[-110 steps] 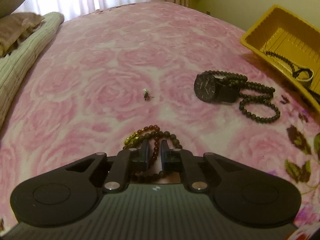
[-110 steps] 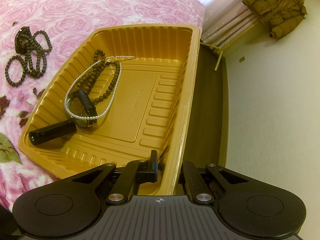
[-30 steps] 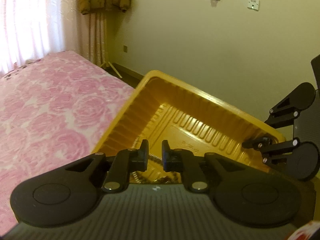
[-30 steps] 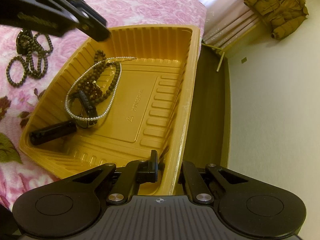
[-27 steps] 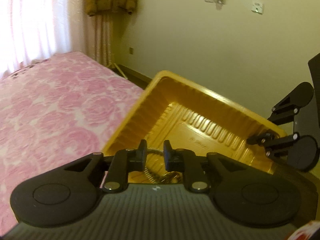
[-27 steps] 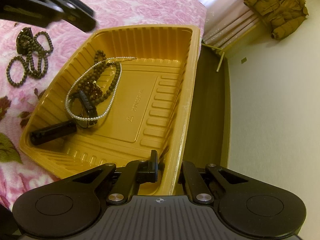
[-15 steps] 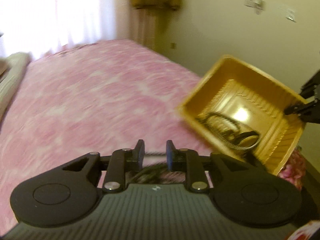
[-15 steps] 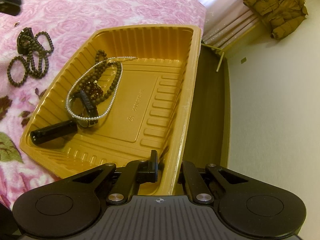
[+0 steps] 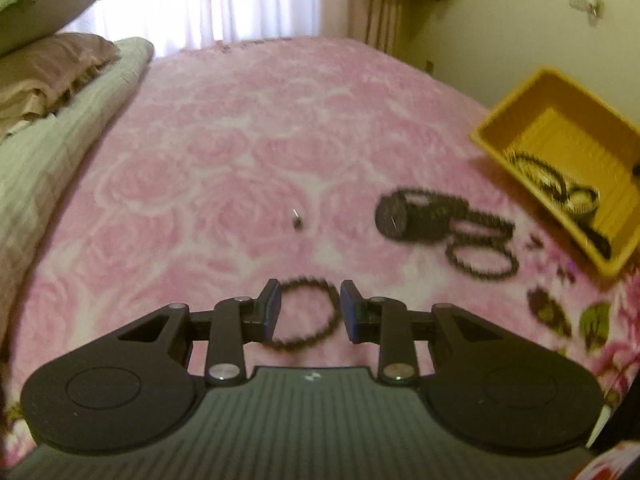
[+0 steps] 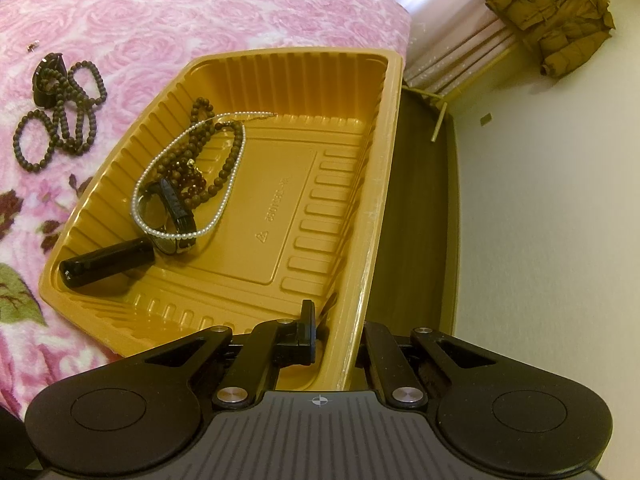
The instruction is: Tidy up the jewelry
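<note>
Left wrist view, blurred: left gripper [image 9: 307,307] over the pink rose bedspread [image 9: 240,140], fingers apart and widening, one small bead bracelet [image 9: 305,312] lying on the bed between them, pads not touching it. One tiny earring-like piece [image 9: 297,221] farther out, too small to identify. One black watch [image 9: 404,219] tangled with a dark bead strand [image 9: 482,248]; loops overlap, count uncertain.

Right wrist view: right gripper [image 10: 340,332] has its fingers clamped on the near rim of one yellow tray [image 10: 372,184]; outer finger hidden behind the wall. Inside the tray: one pearl necklace [image 10: 180,200], one long brown bead necklace [image 10: 232,160], one reddish bead bracelet [image 10: 192,180] partly buried, one strap watch [image 10: 168,216], one black cylinder [image 10: 106,262].
</note>
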`<state>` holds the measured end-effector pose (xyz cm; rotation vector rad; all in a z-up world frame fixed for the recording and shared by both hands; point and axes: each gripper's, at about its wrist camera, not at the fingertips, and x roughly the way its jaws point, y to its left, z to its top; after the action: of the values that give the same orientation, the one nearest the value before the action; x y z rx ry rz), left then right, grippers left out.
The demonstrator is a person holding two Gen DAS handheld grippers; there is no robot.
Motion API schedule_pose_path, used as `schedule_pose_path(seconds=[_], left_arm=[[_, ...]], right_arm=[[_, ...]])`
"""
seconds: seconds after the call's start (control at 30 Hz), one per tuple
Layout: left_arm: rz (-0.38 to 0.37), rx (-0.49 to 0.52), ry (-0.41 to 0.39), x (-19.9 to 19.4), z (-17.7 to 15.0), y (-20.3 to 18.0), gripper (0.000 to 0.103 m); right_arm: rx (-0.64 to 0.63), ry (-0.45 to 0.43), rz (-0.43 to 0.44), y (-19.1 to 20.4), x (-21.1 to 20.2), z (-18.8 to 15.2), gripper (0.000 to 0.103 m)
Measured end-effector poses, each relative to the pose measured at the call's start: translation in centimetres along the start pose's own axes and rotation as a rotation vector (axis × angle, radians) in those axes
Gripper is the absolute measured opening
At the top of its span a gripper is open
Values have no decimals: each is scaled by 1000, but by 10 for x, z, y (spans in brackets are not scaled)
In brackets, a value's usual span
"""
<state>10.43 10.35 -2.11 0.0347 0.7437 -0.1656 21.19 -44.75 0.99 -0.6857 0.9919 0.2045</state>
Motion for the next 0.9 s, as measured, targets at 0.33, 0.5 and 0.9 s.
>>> schedule_pose_path(seconds=[0.33, 0.5, 0.9], left_arm=[[30, 87, 41, 45, -13, -27, 21], [22, 88, 55, 52, -14, -27, 8], [-7, 129, -48, 6, 16, -46, 6]], right_arm=[[1, 2, 3, -2, 2, -2, 5], [0, 2, 3, -3, 2, -2, 5], [2, 0, 4, -4, 4, -4, 5]])
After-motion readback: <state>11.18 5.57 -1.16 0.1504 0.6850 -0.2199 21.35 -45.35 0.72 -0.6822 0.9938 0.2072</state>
